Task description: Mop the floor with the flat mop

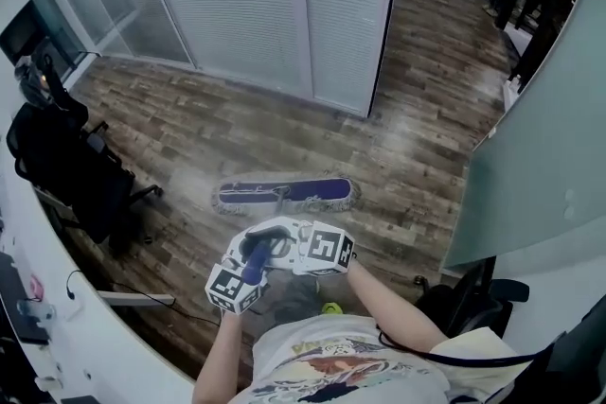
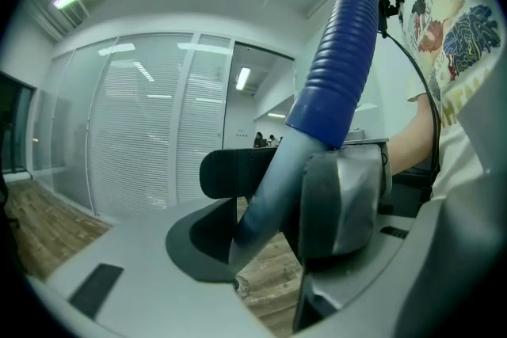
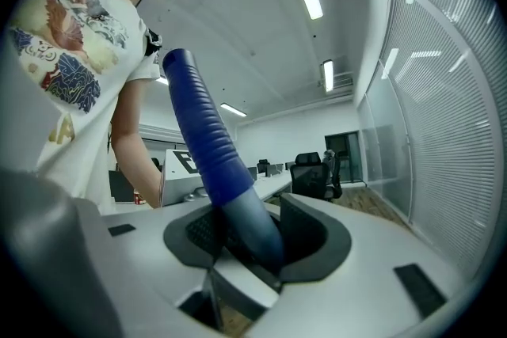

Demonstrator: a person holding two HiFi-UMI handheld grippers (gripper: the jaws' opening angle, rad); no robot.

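Left claw (image 1: 248,266) and right claw (image 1: 286,241) both clamp the blue mop handle (image 1: 254,260) at 6 o'clock in the head view. The flat mop head (image 1: 284,194) lies on the wood floor (image 1: 189,128) just beyond them at 12 o'clock. A black office chair (image 1: 66,166) stands at 9 o'clock and a second chair (image 1: 473,298) at 4 o'clock, both clear of the mop.

Left gripper view: the jaws press on the handle below its ribbed grip (image 2: 337,59).

Right gripper view: the jaws hold it likewise, with blinds (image 3: 451,115) at 3 o'clock.

No legible txt anywhere; yellow lettering on T-shirt (image 2: 453,51) seems too warped to read.
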